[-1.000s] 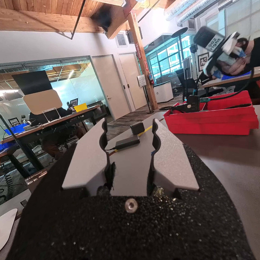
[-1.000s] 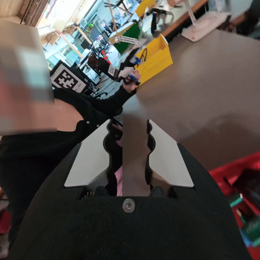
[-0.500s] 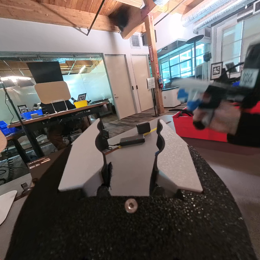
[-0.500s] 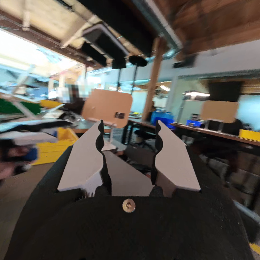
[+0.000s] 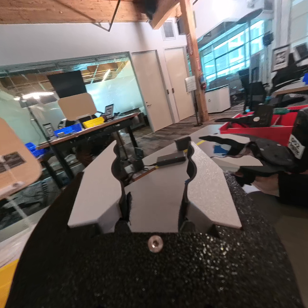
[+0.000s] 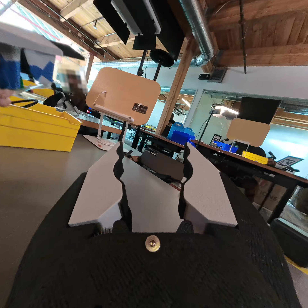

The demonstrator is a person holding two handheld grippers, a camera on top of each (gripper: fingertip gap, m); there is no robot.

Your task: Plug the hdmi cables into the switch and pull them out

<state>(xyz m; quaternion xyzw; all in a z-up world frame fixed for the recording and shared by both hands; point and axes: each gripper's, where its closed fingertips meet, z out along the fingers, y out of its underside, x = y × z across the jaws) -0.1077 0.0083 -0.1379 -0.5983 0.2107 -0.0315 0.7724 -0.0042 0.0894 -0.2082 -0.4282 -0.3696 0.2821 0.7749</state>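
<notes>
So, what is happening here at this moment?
A person holds a gripper in each hand over a grey table. Both the left gripper and the right gripper are open and hold nothing. A flat black box, perhaps the switch, lies ahead of the left fingers, untouched. A red bin with black cables stands to the right.

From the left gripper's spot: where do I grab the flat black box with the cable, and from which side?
Grip the flat black box across its short width, coming down from above. It lies flat on the grey table, too low for a side approach. Stay clear of the cabled left end. The left gripper is open and empty.
</notes>
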